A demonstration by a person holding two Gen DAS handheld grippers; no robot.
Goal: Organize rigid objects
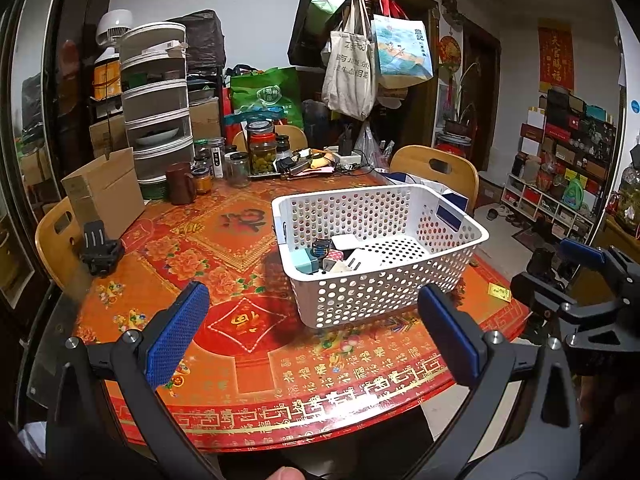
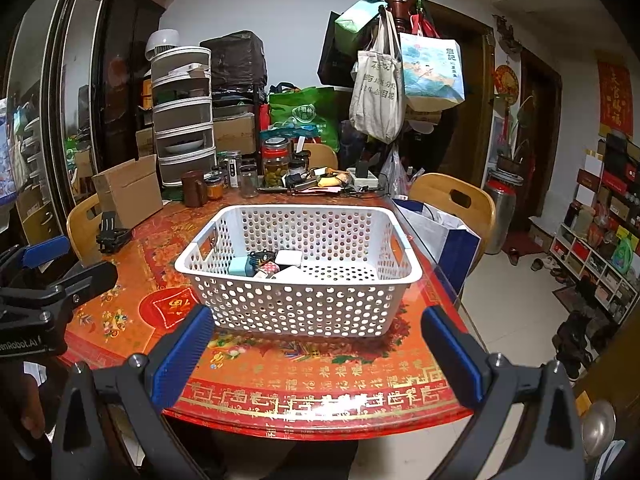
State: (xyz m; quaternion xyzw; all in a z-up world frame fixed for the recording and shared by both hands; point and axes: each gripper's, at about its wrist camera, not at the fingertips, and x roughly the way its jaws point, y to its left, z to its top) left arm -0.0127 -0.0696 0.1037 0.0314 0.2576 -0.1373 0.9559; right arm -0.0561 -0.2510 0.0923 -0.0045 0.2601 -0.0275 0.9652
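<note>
Left gripper: blue-padded fingers spread wide, nothing between them, held above the near edge of the table, just short of the white basket. Right gripper: likewise spread wide and empty, poised in front of the basket's near wall, roughly centred on it. Each tool visible at the edge of the other's view, left of the basket for the left one, right of it for the right one.

White basket: perforated plastic, resting flat on the red patterned tablecloth toward the right side of the table. Inside the basket, bunched in its left part: several small rigid items, among them 1 pale teal block, 1 white square box, 1 dark round piece and 1 red dotted piece; exact count hard to tell. Right part of the basket floor bare.

Left of the basket, well apart: a black mount near the table's left edge, and behind it an open cardboard box. Behind the basket: glass jars, a brown mug and a stack of plastic drawers. Right of the basket: a wooden chair with a white and blue bag beside it.
</note>
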